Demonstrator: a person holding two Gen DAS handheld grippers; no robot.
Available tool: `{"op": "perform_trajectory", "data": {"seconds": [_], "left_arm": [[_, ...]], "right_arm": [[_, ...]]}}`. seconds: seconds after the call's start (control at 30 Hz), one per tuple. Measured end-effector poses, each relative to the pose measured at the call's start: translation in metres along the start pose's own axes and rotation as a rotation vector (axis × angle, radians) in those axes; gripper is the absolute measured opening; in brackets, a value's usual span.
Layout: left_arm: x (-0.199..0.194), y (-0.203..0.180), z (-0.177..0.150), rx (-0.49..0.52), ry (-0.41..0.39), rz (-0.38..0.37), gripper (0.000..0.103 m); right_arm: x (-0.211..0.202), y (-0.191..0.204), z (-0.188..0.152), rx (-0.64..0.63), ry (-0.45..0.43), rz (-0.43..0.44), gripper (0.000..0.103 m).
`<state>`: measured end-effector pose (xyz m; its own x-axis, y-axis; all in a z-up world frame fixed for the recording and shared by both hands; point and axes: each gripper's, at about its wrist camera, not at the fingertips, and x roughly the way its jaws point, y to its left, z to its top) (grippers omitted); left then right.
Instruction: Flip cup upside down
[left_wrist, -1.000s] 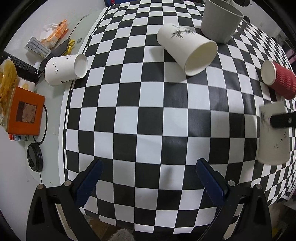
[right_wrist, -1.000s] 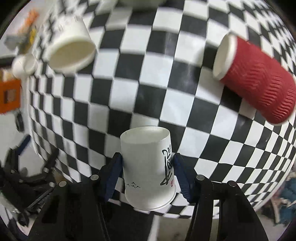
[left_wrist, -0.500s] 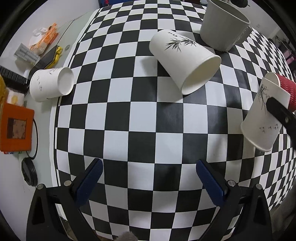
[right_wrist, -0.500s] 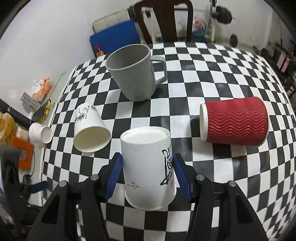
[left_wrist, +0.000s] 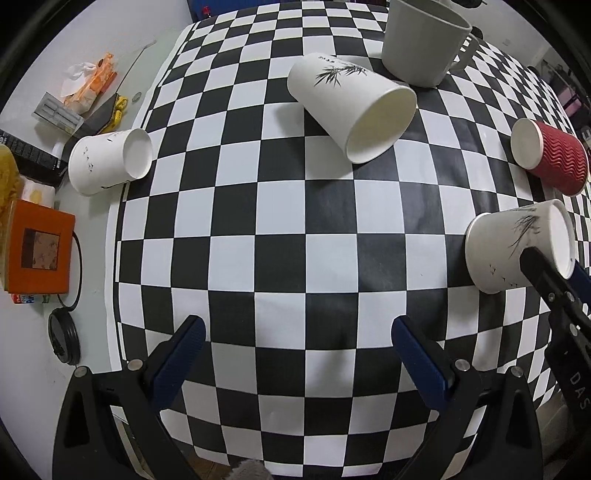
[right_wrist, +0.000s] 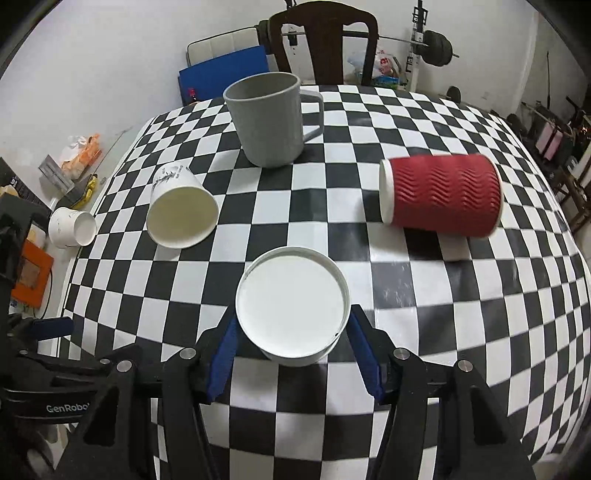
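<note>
Gripping the white paper cup (right_wrist: 293, 308) by its wall, the right gripper (right_wrist: 292, 354) is seen with its blue fingers (right_wrist: 223, 352) closed in on either side, one pad on each flank, the gap between them set by the cup's width. The cup is held base-up just ahead of the fingers; its recessed bottom faces the right wrist camera, and in the left wrist view the same cup (left_wrist: 517, 247) appears tilted, its mouth turned down toward the checkered surface (right_wrist: 424, 387). Whether the rim already touches that surface cannot be told.

The left gripper (left_wrist: 295, 365) is spread wide and holds nothing, only bare surface lying between its fingers (left_wrist: 177, 362).

Several risks are judged from here. If the cup is let go while tilted, it may tip onto its side and roll, as thin paper cups do. If it is squeezed harder, the wall could be dented. Should it be set down carelessly, it might be knocked against the red ribbed cup (right_wrist: 441, 195), lying on its side ahead and to the right of the fingers, or the white paper cup with bamboo print (right_wrist: 181, 210), ahead and to the left. The grey mug (right_wrist: 267, 118) stands farther ahead, well apart.
</note>
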<state>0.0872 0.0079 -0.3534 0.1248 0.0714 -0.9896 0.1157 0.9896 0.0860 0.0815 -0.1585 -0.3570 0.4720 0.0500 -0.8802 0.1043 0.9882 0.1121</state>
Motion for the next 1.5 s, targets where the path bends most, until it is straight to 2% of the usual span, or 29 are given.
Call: {"op": "perform_trajectory", "data": {"seconds": [0.07,0.23,0.4,0.53,0.73,0.87,1.2,1.5], "left_arm": [[-0.006,-0.001,-0.002,0.000,-0.013,0.001,0.103],[-0.029,-0.004,-0.007,0.010,-0.052,-0.009,0.103],[-0.058,-0.011,-0.013,0.020,-0.083,-0.029,0.103],[-0.087,-0.018,-0.017,0.027,-0.117,-0.047,0.103],[-0.135,-0.023,-0.025,0.034,-0.173,-0.078,0.103],[-0.166,-0.021,-0.030,0.013,-0.176,-0.092,0.103],[-0.256,-0.018,-0.051,-0.003,-0.272,-0.098,0.103],[-0.301,-0.018,-0.069,-0.018,-0.299,-0.074,0.103]], "right_arm": [[-0.003,-0.001,-0.002,0.009,0.011,-0.008,0.062],[-0.022,-0.008,-0.005,0.035,0.024,-0.035,0.087],[-0.053,-0.017,-0.007,0.051,0.038,-0.127,0.102],[-0.076,-0.024,-0.005,0.048,0.074,-0.201,0.102],[-0.125,-0.034,0.002,0.062,0.080,-0.220,0.102],[-0.163,-0.037,0.008,0.074,0.062,-0.225,0.102],[-0.260,-0.032,0.017,0.074,0.053,-0.215,0.102],[-0.323,-0.029,0.019,0.068,0.035,-0.205,0.102]]}}
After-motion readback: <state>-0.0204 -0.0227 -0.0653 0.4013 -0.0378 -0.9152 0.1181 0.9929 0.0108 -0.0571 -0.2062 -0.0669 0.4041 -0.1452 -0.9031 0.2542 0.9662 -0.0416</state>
